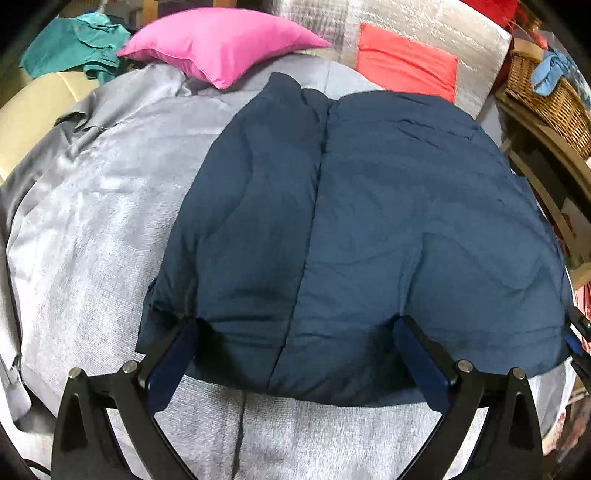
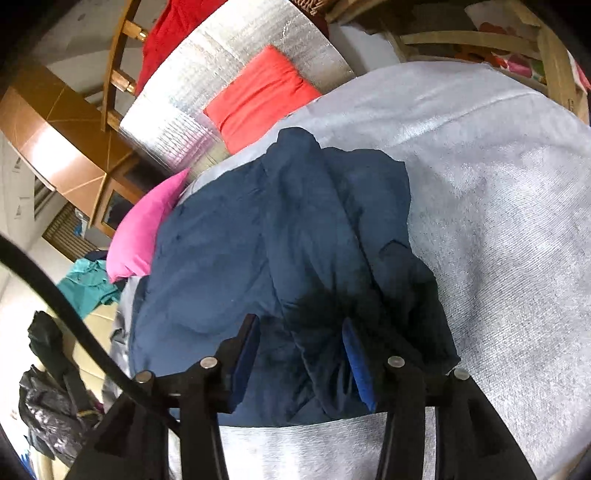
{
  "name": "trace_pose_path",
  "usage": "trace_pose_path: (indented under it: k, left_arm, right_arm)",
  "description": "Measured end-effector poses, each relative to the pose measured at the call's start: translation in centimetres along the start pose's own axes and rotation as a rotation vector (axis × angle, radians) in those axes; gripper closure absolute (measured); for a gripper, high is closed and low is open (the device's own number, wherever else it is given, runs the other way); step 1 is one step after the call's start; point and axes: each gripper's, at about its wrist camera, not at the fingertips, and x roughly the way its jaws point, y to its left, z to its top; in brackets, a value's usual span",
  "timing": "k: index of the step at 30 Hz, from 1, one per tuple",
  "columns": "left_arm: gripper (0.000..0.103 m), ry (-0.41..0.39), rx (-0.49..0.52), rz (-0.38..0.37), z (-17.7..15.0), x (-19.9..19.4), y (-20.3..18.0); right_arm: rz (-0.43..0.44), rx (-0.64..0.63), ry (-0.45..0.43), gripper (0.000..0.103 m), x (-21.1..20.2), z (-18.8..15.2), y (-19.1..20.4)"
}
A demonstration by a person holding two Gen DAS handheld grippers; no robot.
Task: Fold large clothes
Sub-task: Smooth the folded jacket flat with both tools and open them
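A large navy padded jacket lies spread on the grey bed cover, zip seam running down its middle. My left gripper is open, its fingers wide apart over the jacket's near hem. In the right wrist view the jacket lies bunched with a fold down its middle. My right gripper is open, its blue-padded fingertips on either side of the raised fold at the near edge. The right gripper's tip shows at the right edge of the left wrist view.
A pink pillow and a red cushion lie at the bed's far end against silver foil padding. Teal clothes lie far left. A wicker basket sits on a wooden shelf at right. Black bags lie on the floor.
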Motion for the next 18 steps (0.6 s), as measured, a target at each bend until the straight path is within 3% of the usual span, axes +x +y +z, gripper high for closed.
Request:
trace_pose_path:
  k: [2, 5, 8, 10, 11, 13, 18]
  left_arm:
    - [0.000, 0.025, 0.004, -0.009, 0.7, -0.3, 0.5]
    - [0.000, -0.087, -0.006, 0.091, 1.8, -2.0, 1.5]
    - [0.000, -0.155, -0.066, 0.118, 2.1, -3.3, 3.2]
    - [0.000, -0.109, -0.101, 0.158, 2.1, -2.2, 4.1]
    - [0.000, -0.045, -0.107, 0.181, 2.1, -0.8, 4.5]
    - [0.000, 0.020, -0.124, 0.162, 1.9, 0.8, 4.8]
    - [0.000, -0.005, -0.088, 0.186, 1.9, 0.4, 4.3]
  right_arm:
    - [-0.005, -0.012, 0.007, 0.052, -0.2, 0.1, 0.2]
    - [0.055, 0.047, -0.019, 0.052, -1.8, 0.7, -0.3]
    - [0.045, 0.038, -0.090, 0.052, -3.6, 1.1, -0.4]
    - [0.034, 0.024, -0.097, 0.051, -3.8, 1.3, -0.7]
    - [0.021, 0.029, -0.076, 0.051, -3.2, 1.2, -1.0]
    - [-0.020, 0.054, -0.020, 0.052, -1.5, 0.7, -1.8]
    - [-0.045, 0.058, -0.014, 0.053, -1.2, 0.5, -2.0]
